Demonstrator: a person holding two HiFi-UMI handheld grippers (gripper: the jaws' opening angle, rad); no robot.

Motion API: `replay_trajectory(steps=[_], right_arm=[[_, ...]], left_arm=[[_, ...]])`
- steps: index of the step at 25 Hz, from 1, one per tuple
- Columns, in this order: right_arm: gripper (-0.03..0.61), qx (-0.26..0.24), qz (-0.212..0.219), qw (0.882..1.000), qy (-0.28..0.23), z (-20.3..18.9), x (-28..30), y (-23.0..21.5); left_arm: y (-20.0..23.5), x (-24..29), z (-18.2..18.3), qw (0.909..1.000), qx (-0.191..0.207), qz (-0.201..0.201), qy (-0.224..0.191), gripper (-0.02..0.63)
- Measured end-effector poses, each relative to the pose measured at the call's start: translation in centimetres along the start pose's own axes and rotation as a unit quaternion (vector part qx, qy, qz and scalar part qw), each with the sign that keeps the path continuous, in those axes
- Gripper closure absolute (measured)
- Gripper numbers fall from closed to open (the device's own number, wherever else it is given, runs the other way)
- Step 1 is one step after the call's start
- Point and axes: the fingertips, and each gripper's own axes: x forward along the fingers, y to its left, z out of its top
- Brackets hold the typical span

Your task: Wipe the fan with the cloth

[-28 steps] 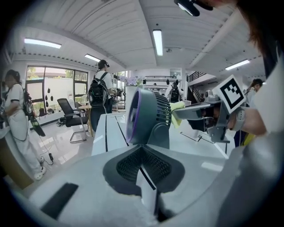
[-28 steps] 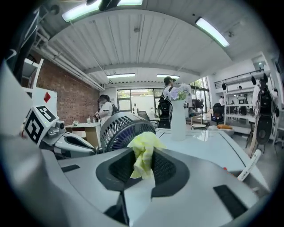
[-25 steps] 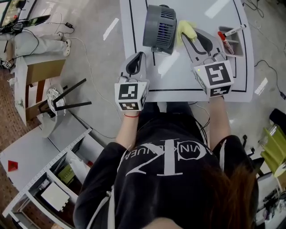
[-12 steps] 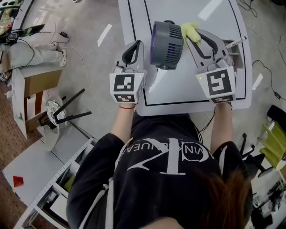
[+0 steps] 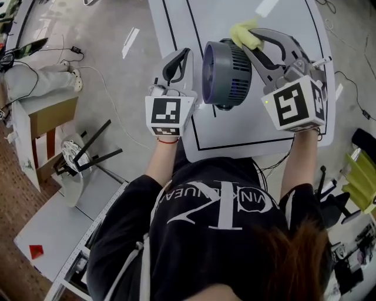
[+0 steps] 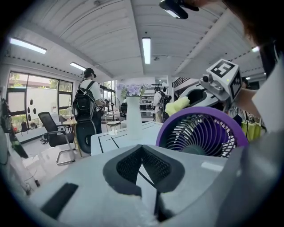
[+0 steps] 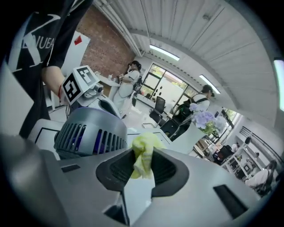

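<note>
A grey fan point(image 5: 226, 73) with a purple front ring stands on the white table point(image 5: 282, 17), its grille facing left. My left gripper point(image 5: 187, 52) is shut and empty, close by the fan's left front; I cannot tell if it touches. In the left gripper view the jaws point(image 6: 142, 146) meet, and the purple fan point(image 6: 202, 133) fills the right. My right gripper point(image 5: 249, 38) is shut on a yellow cloth point(image 5: 242, 34) at the fan's far upper edge. The right gripper view shows the cloth point(image 7: 144, 155) pinched between the pads, just right of the fan's grey housing point(image 7: 91, 133).
A marker point(image 5: 322, 60) shows just beyond the right gripper's cube near the table's right edge. A tall white vase point(image 6: 133, 117) with purple flowers stands farther back on the table. A stool point(image 5: 88, 153) and cables lie on the floor to the left. People stand in the background.
Both grippers have moved forward along the fan's sides. The right one has rolled and carried the cloth from the fan's right side to its far upper edge.
</note>
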Motion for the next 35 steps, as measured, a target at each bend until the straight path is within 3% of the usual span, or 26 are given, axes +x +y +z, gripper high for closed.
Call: replay_trajectory(steps=[4,7,20,35], right_arm=[[0.483,-0.055,0.04,0.997,0.026,0.3,1.3,0.4],[0.483,-0.067,0.059,0.995,0.04,0.1,1.7,0.5],[0.488,-0.03,0.087,0.996,0.014,1.6,-0.2,1.8],[0.488,-0.02,0.078,0.996,-0.022,3.3,-3.9,5.5]], left_arm=[[0.6,0.9,0.1,1.0,-0.006,-0.004,-0.002,0.611],[0.5,1.2,0.1,0.9999,-0.007,-0.01,0.0,0.611],[0.0,1.2,-0.3,0.9998,-0.012,-0.018,0.007,0.611],[-1.9,-1.7,0.0,0.9999,-0.011,-0.005,-0.005,0.611]])
